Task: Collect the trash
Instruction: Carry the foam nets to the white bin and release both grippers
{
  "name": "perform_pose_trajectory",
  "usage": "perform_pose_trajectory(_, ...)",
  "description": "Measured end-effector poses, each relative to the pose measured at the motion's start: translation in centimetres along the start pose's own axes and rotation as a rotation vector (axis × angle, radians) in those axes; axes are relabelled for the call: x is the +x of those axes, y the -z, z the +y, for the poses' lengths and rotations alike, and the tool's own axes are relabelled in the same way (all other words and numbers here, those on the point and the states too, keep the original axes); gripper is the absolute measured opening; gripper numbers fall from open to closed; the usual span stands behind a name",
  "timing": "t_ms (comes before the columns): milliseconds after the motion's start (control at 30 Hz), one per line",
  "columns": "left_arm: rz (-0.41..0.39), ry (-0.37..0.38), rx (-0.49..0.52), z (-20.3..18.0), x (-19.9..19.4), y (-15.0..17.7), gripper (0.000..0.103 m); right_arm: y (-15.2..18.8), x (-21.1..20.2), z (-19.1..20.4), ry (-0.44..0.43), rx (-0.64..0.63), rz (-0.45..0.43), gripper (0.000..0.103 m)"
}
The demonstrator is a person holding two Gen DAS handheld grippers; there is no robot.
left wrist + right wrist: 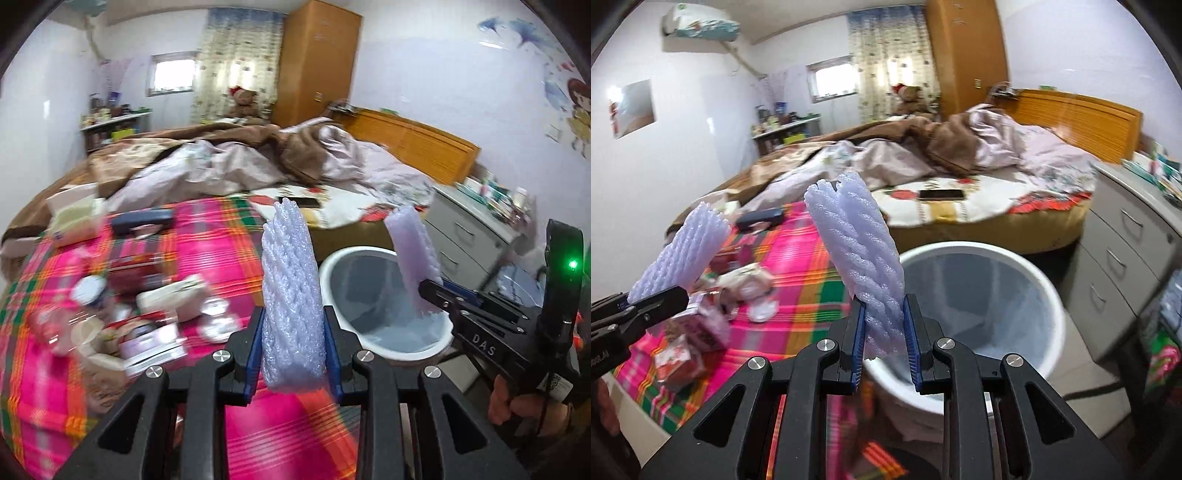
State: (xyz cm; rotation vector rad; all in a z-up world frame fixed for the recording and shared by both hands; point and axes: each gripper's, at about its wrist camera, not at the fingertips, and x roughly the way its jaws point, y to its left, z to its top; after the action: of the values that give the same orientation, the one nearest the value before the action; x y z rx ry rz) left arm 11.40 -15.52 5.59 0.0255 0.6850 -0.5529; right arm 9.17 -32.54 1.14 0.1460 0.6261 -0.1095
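My left gripper (293,347) is shut on a white foam fruit net (290,295) that stands upright between its blue pads, just left of the white trash bin (332,269). My right gripper (884,339) is shut on a second foam net (860,251), held over the near rim of the bin (960,249). The right gripper with its net (413,254) shows in the left wrist view above the bin's right side. The left gripper's net (683,254) shows at the left of the right wrist view. More trash (147,306) lies on the pink plaid cloth (214,251).
The bin stands on the floor between the bed and a grey drawer cabinet (1123,251). Boxes, wrappers and a tissue pack (74,218) lie on the plaid cloth. A phone (940,194) lies on the bed, with rumpled blankets (923,147) behind.
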Motion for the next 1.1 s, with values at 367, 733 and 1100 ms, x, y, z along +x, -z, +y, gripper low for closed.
perform_pose_trajectory(367,0.12,0.134,0.104,-7.3,6.9,-0.5,0.031,1.3,3.3,-5.2,0.138,0.075,0.117,0.021)
perform_pose_trajectory(733,0.181,0.115,0.119,-8.3,10.1,-0.1,0.059,2.2,4.0,-7.0,0.168,0.083,0.184,0.03)
perform_pose_trajectory(1100,0.145,0.091,0.099,-7.0,8.2,0.2,0.064,1.8,3.0,-6.7,0.174,0.097,0.14,0.057)
